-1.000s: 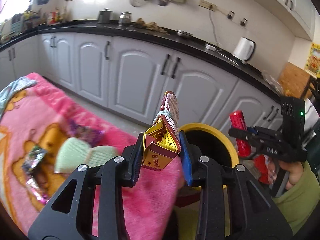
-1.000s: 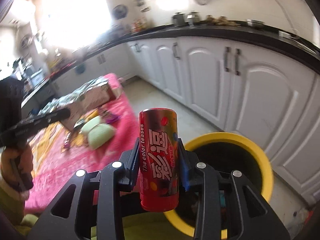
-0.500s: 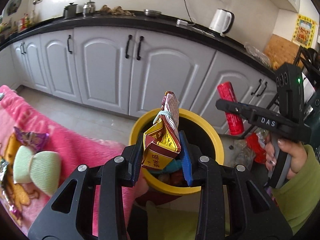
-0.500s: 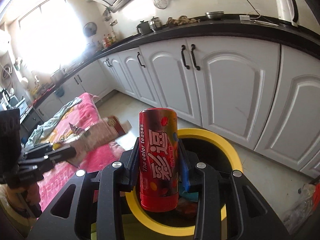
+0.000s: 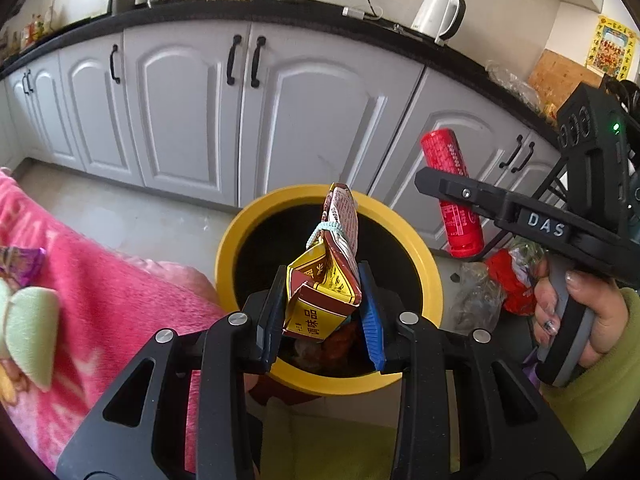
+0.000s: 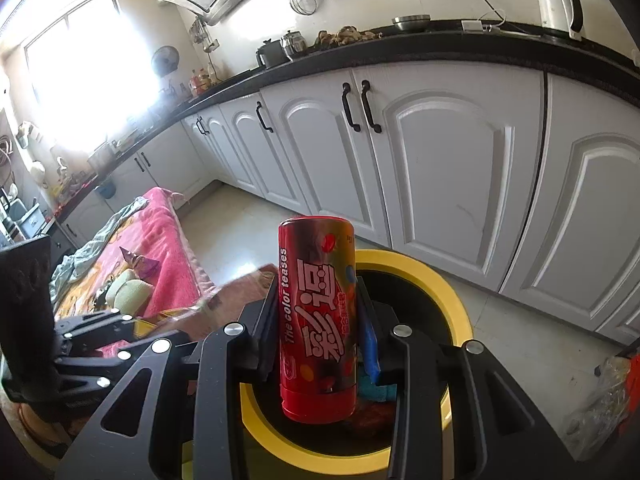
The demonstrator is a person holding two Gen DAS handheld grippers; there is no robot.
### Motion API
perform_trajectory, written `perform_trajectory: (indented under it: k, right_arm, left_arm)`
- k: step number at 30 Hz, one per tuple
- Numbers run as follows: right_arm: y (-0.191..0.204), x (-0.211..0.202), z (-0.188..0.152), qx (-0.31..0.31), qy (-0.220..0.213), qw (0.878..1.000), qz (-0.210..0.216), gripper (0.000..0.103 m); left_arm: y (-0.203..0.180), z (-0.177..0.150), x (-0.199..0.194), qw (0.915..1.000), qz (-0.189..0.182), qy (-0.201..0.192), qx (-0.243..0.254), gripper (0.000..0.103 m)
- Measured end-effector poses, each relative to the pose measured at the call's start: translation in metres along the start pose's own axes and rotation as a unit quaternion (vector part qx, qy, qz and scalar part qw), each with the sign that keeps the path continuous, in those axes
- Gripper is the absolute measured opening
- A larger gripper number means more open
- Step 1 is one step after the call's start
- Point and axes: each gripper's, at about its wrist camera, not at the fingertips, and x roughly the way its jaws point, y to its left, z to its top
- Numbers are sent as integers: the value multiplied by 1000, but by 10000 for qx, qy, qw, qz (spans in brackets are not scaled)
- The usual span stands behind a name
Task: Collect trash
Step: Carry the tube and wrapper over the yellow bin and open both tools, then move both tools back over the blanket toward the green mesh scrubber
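A yellow-rimmed bin [image 5: 228,256] [image 6: 452,300] with a dark inside stands on the floor by the cabinets, some trash lying in it. My left gripper [image 5: 322,312] is shut on a crumpled yellow and brown seasoning packet [image 5: 324,280] tied with a pale band, held over the bin's mouth. My right gripper [image 6: 318,336] is shut on an upright red candy tube [image 6: 318,320] [image 5: 450,192], also over the bin. In the left wrist view the right gripper comes in from the right, held by a hand [image 5: 576,320] in a green sleeve.
A pink blanket [image 5: 100,288] [image 6: 168,248] to the left carries a green bow-shaped pad [image 5: 28,324] and a purple wrapper [image 5: 22,266]. Grey cabinet doors [image 5: 180,120] stand behind the bin. Bags of rubbish [image 5: 504,280] lie on the floor to its right.
Both grippers swung from the blanket side toward the bin. The left one moved right and sank until its packet hangs over the opening. Both grips stay the same.
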Motion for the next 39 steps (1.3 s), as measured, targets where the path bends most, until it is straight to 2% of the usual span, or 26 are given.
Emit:
perform_trajectory:
  k: [12, 13, 14, 17, 20, 23, 24, 26, 29, 31, 36, 39]
  right_arm:
    - [-15, 19, -8, 319, 224, 9992, -45, 33]
    - [-17, 19, -8, 357, 220, 9991, -62, 36]
    - [-19, 18, -7, 450, 189, 9988, -94, 49]
    - [-21, 14, -6, 497, 90, 9986, -147, 55]
    - [-18, 10, -5, 501, 12, 9986, -165, 65]
    - [-12, 8, -3, 425, -9, 9990, -157, 68]
    - [-10, 7, -3, 395, -23, 9991, -152, 68]
    - [-4, 5, -1, 332, -45, 9994, -129, 71]
    - [6, 2, 1, 186, -86, 9997, -99, 74]
    - [13, 0, 2, 104, -111, 9999, -62, 75]
    - [34, -7, 5, -124, -198, 9997, 4, 79]
    - [46, -11, 6, -246, -239, 9994, 54, 80]
  left_arm:
    - [1, -8, 33, 9996, 94, 243, -118, 27]
    - [3, -8, 33, 9996, 103, 236, -134, 27]
    - [4, -9, 32, 9995, 131, 223, -156, 30]
    - [10, -10, 26, 9993, 222, 165, -232, 46]
    - [17, -10, 17, 9989, 327, 81, -327, 55]
    - [24, -9, 5, 9981, 459, -39, -408, 66]
    - [27, -9, 0, 9978, 492, -74, -448, 66]
    - [34, -10, -10, 9966, 582, -169, -554, 80]
    - [45, -11, -27, 9945, 720, -304, -701, 89]
    - [52, -11, -36, 9927, 822, -390, -793, 92]
    - [71, -15, -64, 9858, 1216, -599, -990, 92]
    - [82, -19, -79, 9827, 1295, -691, -1125, 92]
